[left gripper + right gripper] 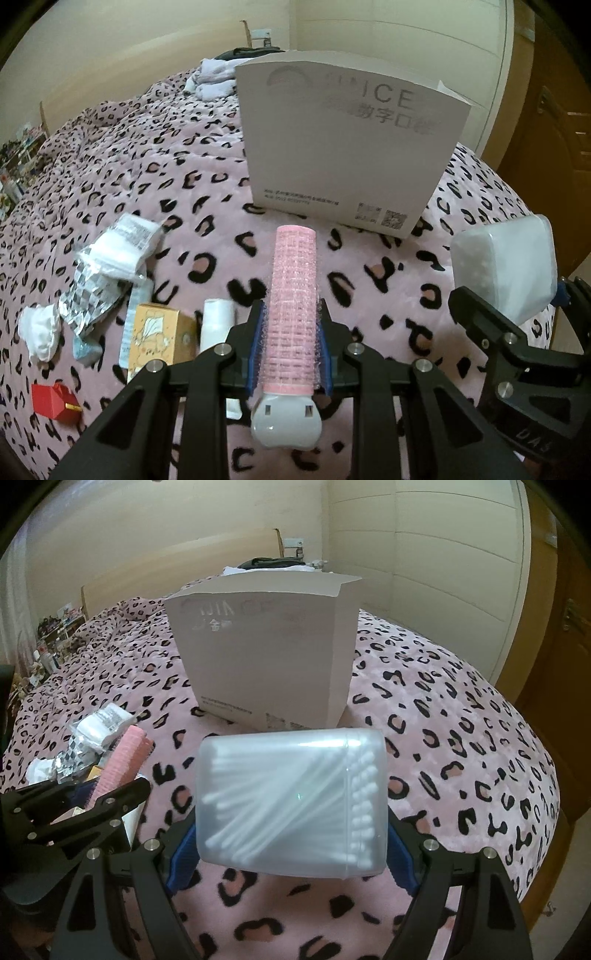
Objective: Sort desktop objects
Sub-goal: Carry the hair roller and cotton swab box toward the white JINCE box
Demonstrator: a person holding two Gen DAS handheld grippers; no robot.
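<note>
1. leopard-print bedspread (pixel 155 177) is the work surface; soft, so anything set on it may tip.
2. white carton (pixel 343 147) stands upright ahead of both tools, top open in the right wrist view (pixel 273 642); judged the sorting bin. lift loads above its rim before letting go, and don't nudge the wall.
3. right gripper (pixel 291 830) is clamped on the clear cotton swab box (pixel 291 805), held above the bedspread, near the carton. keep it level; the lid seam sits on the right.
4. left gripper (pixel 291 354) pinches the pink hair roller (pixel 293 299) by its lower end, tip pointing at the carton. the bristles look grippy, so open wide at release.
5. unsorted litter at left: foil packet (pixel 88 295), yellow box (pixel 159 332), red box (pixel 51 402).
</note>
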